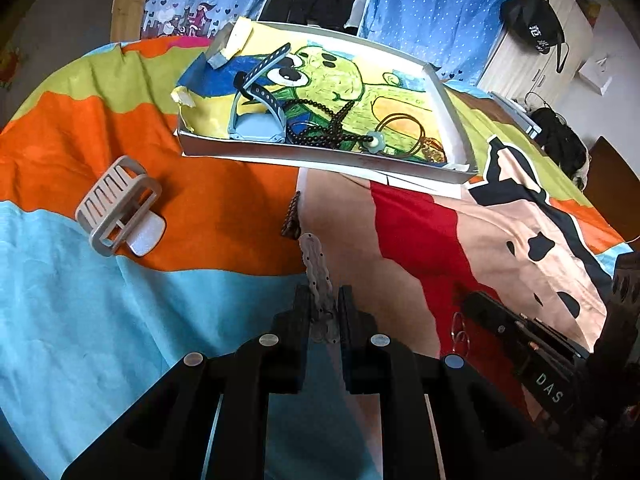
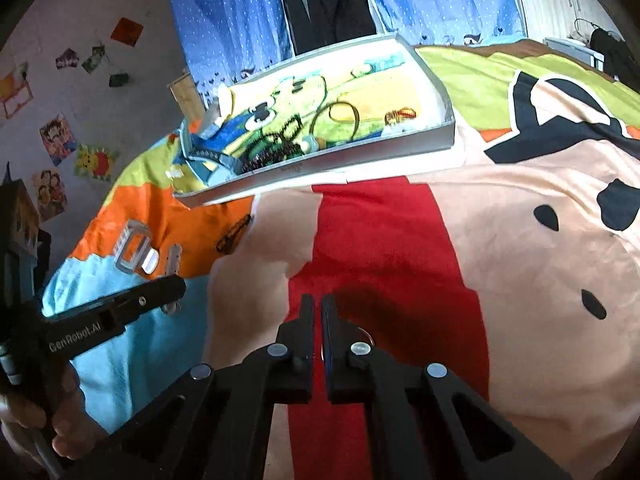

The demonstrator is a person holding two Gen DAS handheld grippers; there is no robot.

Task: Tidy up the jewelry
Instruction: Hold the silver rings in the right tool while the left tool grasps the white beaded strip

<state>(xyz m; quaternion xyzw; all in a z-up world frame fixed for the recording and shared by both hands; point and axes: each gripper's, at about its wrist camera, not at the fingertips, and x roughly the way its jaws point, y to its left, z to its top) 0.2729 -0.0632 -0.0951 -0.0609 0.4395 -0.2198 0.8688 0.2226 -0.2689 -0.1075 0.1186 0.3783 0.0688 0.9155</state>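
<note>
The left gripper [image 1: 324, 300] has its jaws nearly closed on a pale, wavy hair clip [image 1: 316, 268] with small dark dots; the clip's near end is pinched between the fingers and its far end sticks out ahead of them over the bedspread [image 1: 224, 216]. Just past the clip's tip a small dark brown patterned clip [image 1: 291, 216] lies where the orange patch meets the pink one. Further left on the orange patch, apart from both, sits a large beige claw clip [image 1: 120, 208].

The right gripper [image 2: 318, 312] hangs over the red stripe with its jaws almost together, only a thin gap between them; a thin metal ring [image 2: 366, 340] shows on the bedspread just behind its right finger, and I cannot tell whether the fingers grip it. In the left wrist view, rings [image 1: 460, 330] show beside this gripper's tip.

Toward the far edge of the bed lies a shallow grey tray [image 1: 320, 154] lined with a green cartoon picture. Along its near side lie a blue watch [image 1: 260, 120] at the left, a string of dark beads [image 1: 324, 128] in the middle and a thin brown cord loop [image 1: 404, 132] to the right, with a small gold piece [image 2: 400, 114] near the tray's right end.
</note>
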